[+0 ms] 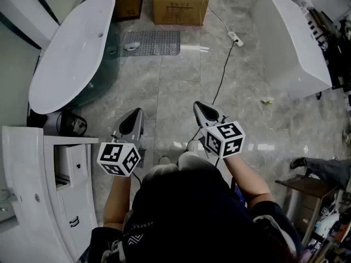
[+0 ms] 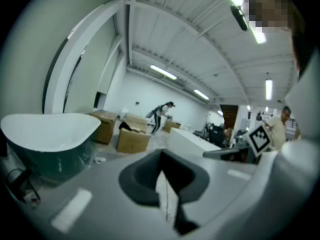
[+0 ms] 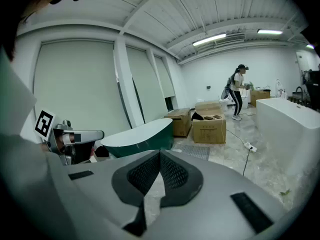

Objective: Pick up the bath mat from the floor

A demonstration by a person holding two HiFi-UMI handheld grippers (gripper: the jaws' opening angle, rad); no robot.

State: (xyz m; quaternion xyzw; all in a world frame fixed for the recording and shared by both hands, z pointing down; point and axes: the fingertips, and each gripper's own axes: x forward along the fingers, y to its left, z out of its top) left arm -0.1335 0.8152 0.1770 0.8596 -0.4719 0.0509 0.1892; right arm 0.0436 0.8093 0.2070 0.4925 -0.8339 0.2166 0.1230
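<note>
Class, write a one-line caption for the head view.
Shut and empty, left gripper and right gripper hover over the floor; bath mat ahead by the tub.

Bath mat (image 1: 151, 43): grey, rectangular, its surface covered in a fine raised grid. It lies flat and fully spread on the marble floor (image 1: 181, 92), just beside the bathtub (image 1: 71, 48) and near the cardboard box (image 1: 180, 7). A small pale object (image 1: 131, 46) rests on its left end.

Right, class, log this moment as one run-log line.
stage: before pickup | bath mat: flat on floor by bathtub, untouched | left gripper: shut, empty | right gripper: shut, empty | both well short of mat
</note>
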